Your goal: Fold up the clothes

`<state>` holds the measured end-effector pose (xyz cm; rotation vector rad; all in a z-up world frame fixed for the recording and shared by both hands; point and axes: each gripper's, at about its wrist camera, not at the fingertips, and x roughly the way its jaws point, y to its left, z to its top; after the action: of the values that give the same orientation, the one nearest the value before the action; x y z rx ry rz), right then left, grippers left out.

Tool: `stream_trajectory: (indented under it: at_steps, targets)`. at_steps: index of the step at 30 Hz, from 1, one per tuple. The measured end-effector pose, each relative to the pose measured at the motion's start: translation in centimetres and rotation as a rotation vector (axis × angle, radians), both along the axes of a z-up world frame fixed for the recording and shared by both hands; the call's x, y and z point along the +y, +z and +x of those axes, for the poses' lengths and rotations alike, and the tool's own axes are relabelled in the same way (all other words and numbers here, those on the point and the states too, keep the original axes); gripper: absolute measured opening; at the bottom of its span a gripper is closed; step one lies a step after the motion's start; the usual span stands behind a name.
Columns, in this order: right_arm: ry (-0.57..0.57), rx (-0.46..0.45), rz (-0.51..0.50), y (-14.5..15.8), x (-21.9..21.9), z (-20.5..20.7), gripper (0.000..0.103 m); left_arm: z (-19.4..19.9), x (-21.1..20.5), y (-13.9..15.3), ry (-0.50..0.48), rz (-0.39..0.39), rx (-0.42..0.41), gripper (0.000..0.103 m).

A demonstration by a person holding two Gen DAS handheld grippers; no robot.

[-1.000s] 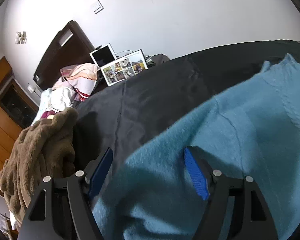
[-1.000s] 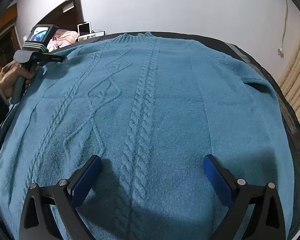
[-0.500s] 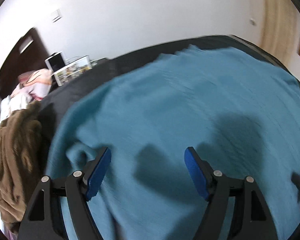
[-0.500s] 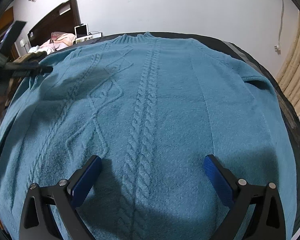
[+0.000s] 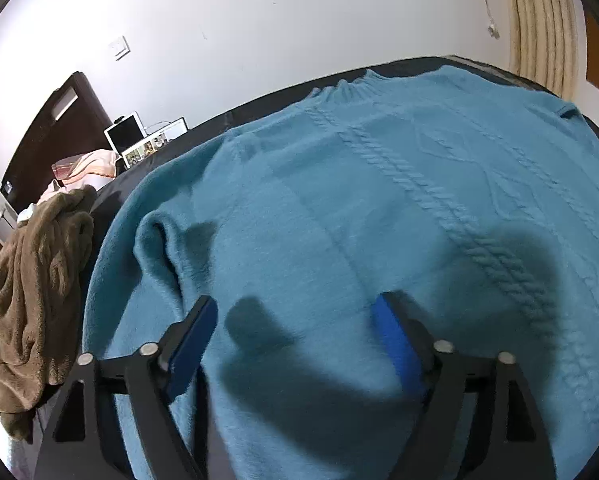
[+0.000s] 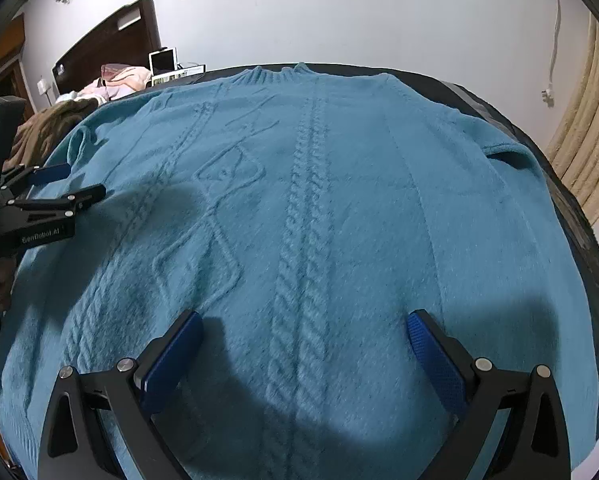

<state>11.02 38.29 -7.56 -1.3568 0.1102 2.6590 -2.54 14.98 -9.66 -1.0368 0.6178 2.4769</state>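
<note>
Covering nearly the whole dark tabletop (image 6: 571, 184), the sweater (image 6: 319, 200) lies flat, collar at 12 o'clock; its hem is cut off below both views. Left gripper (image 5: 295, 332) and right gripper (image 6: 303, 340) hang over it with fingers spread wide, holding nothing. "GenRobot.AI" reads faintly on the left gripper's side at 9 o'clock. A brown blanket (image 5: 31, 288) is heaped at the left.
</note>
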Motion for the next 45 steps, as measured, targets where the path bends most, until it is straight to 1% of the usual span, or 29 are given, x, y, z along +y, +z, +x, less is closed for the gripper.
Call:
stream_trajectory:
  at_steps: [1, 3, 6, 8, 9, 10, 12, 13, 14, 16, 18, 21, 22, 23, 25, 28, 30, 31, 33, 34, 35, 36, 37, 38, 39, 40, 42, 43, 45]
  targets:
    - [0.002, 0.003, -0.001, 0.0, -0.2, 0.3, 0.103, -0.2, -0.5, 0.0, 0.005, 0.005, -0.007, 0.095]
    - [0.011, 0.014, -0.003, 0.0, -0.8, 0.9, 0.103, -0.7, -1.6, -0.1, 0.014, 0.016, -0.02, 0.096]
    - [0.024, 0.031, -0.005, 0.1, -1.5, 1.8, 0.103, -0.3, -1.7, -0.1, 0.0, -0.02, 0.017, 0.096]
    - [0.027, 0.066, -0.075, 0.4, -0.4, 2.7, 0.103, 0.0, -1.1, 0.1, -0.014, -0.062, 0.038, 0.096]
    - [0.028, 0.087, -0.12, 0.7, 0.4, 3.3, 0.103, -0.1, -0.8, 0.2, -0.017, -0.081, 0.032, 0.096]
    - [0.029, 0.107, -0.164, 0.9, 1.2, 3.8, 0.103, -0.3, -0.6, 0.5, -0.019, -0.093, 0.016, 0.096]
    - [-0.009, 0.155, -0.226, 1.6, 3.5, 5.2, 0.103, -0.4, -0.2, 1.2, -0.024, -0.092, -0.016, 0.096]
    - [-0.04, 0.181, -0.231, 2.1, 4.7, 6.1, 0.103, -0.3, -0.1, 1.7, -0.026, -0.082, -0.028, 0.096]
    - [-0.089, 0.208, -0.209, 2.7, 6.4, 7.4, 0.103, 0.0, 0.1, 2.4, -0.035, -0.059, -0.043, 0.096]
    - [-0.188, 0.248, -0.179, 3.4, 10.1, 10.0, 0.103, 0.6, 0.8, 3.8, -0.065, 0.005, -0.083, 0.096]
    - [-0.286, 0.264, -0.166, 3.6, 13.7, 12.3, 0.102, 1.5, 1.8, 5.3, -0.112, 0.076, -0.134, 0.096]
    - [-0.382, 0.245, -0.107, 3.2, 17.6, 14.5, 0.092, 3.2, 4.4, 7.0, -0.205, 0.171, -0.209, 0.097]
    - [-0.403, 0.225, -0.09, 2.8, 18.6, 14.9, 0.084, 3.7, 5.2, 7.2, -0.224, 0.188, -0.222, 0.097]
    - [-0.407, 0.201, -0.09, 2.3, 19.5, 15.0, 0.079, 4.1, 6.0, 7.5, -0.244, 0.206, -0.235, 0.097]
    - [-0.399, 0.167, -0.096, 1.4, 20.2, 14.9, 0.078, 5.0, 7.7, 8.0, -0.281, 0.229, -0.246, 0.097]
    - [-0.342, 0.139, -0.071, 0.7, 19.0, 14.3, 0.078, 6.3, 10.1, 8.2, -0.306, 0.219, -0.208, 0.097]
    - [-0.311, 0.117, -0.011, 0.3, 17.9, 13.7, 0.077, 6.4, 10.8, 7.7, -0.311, 0.226, -0.22, 0.097]
    - [-0.303, 0.113, 0.003, 0.2, 17.6, 13.5, 0.077, 6.3, 11.0, 7.3, -0.312, 0.231, -0.231, 0.097]
    - [-0.298, 0.115, -0.001, 0.2, 17.6, 13.6, 0.074, 6.3, 11.4, 6.7, -0.315, 0.241, -0.251, 0.097]
    - [-0.294, 0.117, -0.001, 0.2, 17.6, 13.6, 0.068, 6.3, 11.6, 6.3, -0.316, 0.246, -0.262, 0.097]
    - [-0.288, 0.118, -0.003, 0.2, 17.5, 13.7, 0.059, 6.2, 11.8, 6.0, -0.317, 0.251, -0.272, 0.097]
    - [-0.279, 0.119, -0.005, 0.2, 17.3, 13.7, 0.055, 6.2, 12.0, 5.6, -0.318, 0.256, -0.282, 0.097]
    - [-0.271, 0.12, -0.008, 0.3, 17.1, 13.8, 0.037, 6.2, 12.2, 5.3, -0.319, 0.261, -0.293, 0.097]
    - [-0.265, 0.119, -0.002, 0.4, 16.8, 13.7, 0.022, 6.1, 12.4, 4.9, -0.32, 0.266, -0.303, 0.097]
    - [-0.267, 0.109, 0.043, 0.6, 16.1, 13.5, 0.019, 6.1, 12.6, 4.6, -0.322, 0.271, -0.313, 0.097]
    - [-0.273, 0.094, 0.113, 0.7, 15.3, 13.3, 0.018, 6.1, 12.8, 4.2, -0.323, 0.276, -0.324, 0.097]
    - [-0.288, 0.057, 0.299, 0.8, 13.7, 12.6, 0.018, 6.0, 13.2, 3.5, -0.325, 0.286, -0.344, 0.097]
    - [-0.3, 0.042, 0.371, 0.8, 13.3, 12.3, 0.017, 6.0, 13.4, 3.2, -0.326, 0.291, -0.354, 0.097]
    - [-0.362, 0.043, 0.449, 1.6, 13.7, 12.2, 0.017, 6.0, 13.6, 2.7, -0.328, 0.302, -0.371, 0.097]
